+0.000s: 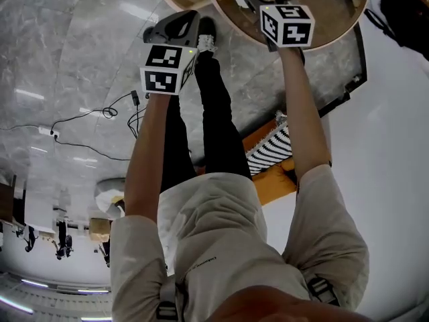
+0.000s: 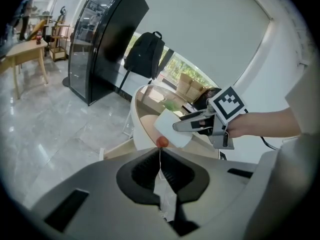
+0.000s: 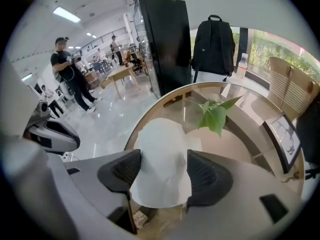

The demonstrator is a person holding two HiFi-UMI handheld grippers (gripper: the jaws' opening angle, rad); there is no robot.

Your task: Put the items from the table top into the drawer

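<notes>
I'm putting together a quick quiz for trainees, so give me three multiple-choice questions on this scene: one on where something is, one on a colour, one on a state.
1. Where are the green leaves? A on the round table; B on the floor; C in a drawer.
2. What colour is the backpack? A red; B black; C white.
3. How do the fingers of the right gripper stand? A together, empty; B clamped on a bottle; C apart, with white paper between them.

Answers: A, the leaves lie on the tabletop; B, the backpack is plainly black; C, the right gripper view shows a wide gap filled by the paper.
</notes>
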